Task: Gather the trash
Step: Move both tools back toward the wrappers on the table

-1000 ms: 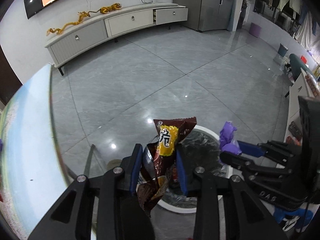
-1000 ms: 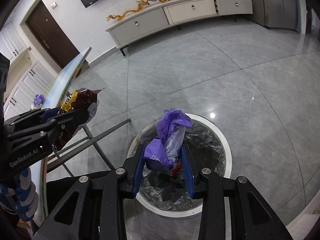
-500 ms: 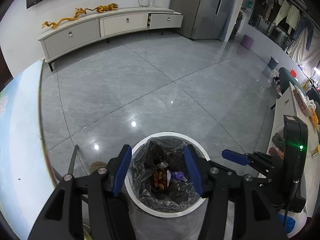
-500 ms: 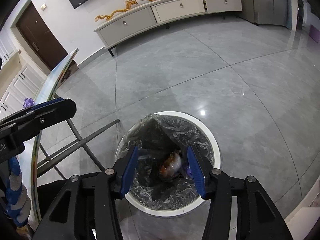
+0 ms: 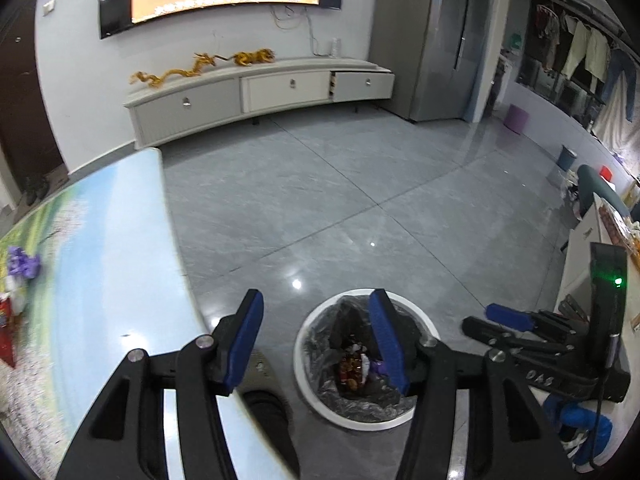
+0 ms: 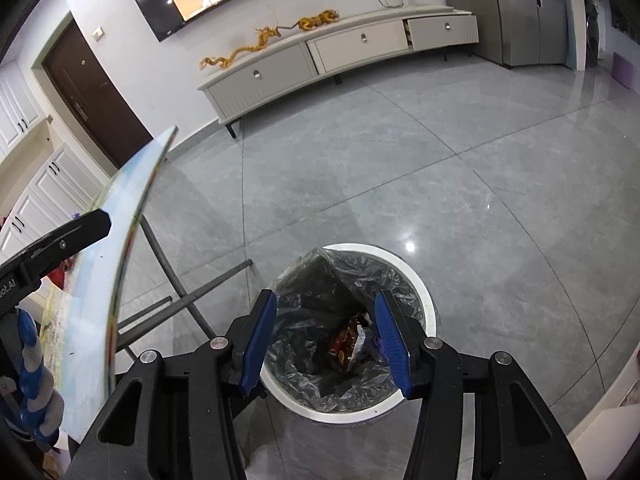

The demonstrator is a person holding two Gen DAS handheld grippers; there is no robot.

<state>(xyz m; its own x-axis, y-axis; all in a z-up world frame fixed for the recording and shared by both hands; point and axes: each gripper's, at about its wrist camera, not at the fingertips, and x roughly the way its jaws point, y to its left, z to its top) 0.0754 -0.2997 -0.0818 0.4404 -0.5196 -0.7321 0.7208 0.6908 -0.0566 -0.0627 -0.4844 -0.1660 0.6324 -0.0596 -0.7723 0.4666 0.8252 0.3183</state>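
Both wrist views downward, sharing the trash bin (image 5: 304, 364) (image 6: 424, 304) below.

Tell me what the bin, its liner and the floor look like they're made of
Bin: smooth white rim, probably plastic.
Liner: thin black plastic film, crinkled and glossy.
Floor: large polished grey tiles, likely ceramic or stone, with grout lines and light reflections.

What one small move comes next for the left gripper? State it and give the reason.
Probably swing the left gripper left over the table toward the purple scrap. Its jaws are open and empty, the wrappers already lie in the bin, and scraps remain at the table's far left.
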